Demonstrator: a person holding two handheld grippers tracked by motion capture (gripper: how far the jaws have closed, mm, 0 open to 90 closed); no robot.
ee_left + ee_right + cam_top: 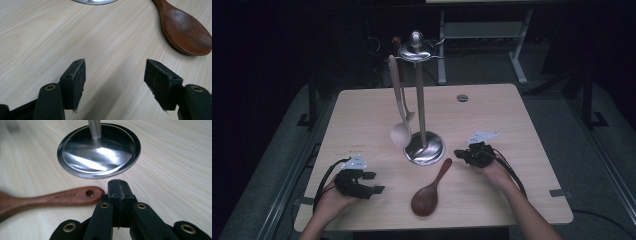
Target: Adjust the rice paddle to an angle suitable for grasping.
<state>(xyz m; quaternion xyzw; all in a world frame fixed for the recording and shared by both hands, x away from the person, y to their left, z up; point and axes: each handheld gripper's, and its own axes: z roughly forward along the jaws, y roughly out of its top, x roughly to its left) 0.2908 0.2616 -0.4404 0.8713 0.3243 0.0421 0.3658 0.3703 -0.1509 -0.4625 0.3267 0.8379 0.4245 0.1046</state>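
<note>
1. At the lower left of the high view, the left gripper rests low over the pale wooden table, held in a hand that comes in from the bottom edge; its jaws stand wide apart with nothing between them
2. In the left gripper view, those two black jaws rise from the bottom corners with bare tabletop in the gap, and the bowl of the dark wooden spoon lies at the upper right, apart from them
3. In the lower middle of the high view, the dark wooden spoon lies flat on the table, bowl toward the bottom edge and handle slanting up to the right
4. To the right of centre in the high view, the right gripper sits just beside the tip of the spoon's handle; its jaws are closed together on nothing
5. In the right gripper view, the closed jaw tips meet at the centre, with the handle end of the spoon, pierced by a small hole, right against their left side; whether they touch it I cannot tell
6. Beyond the spoon, at the centre of the high view, stands a shiny metal utensil stand with a round base and a tall pole
7. A pale wooden spoon hangs from the stand's top, bowl downward, left of the pole
</note>
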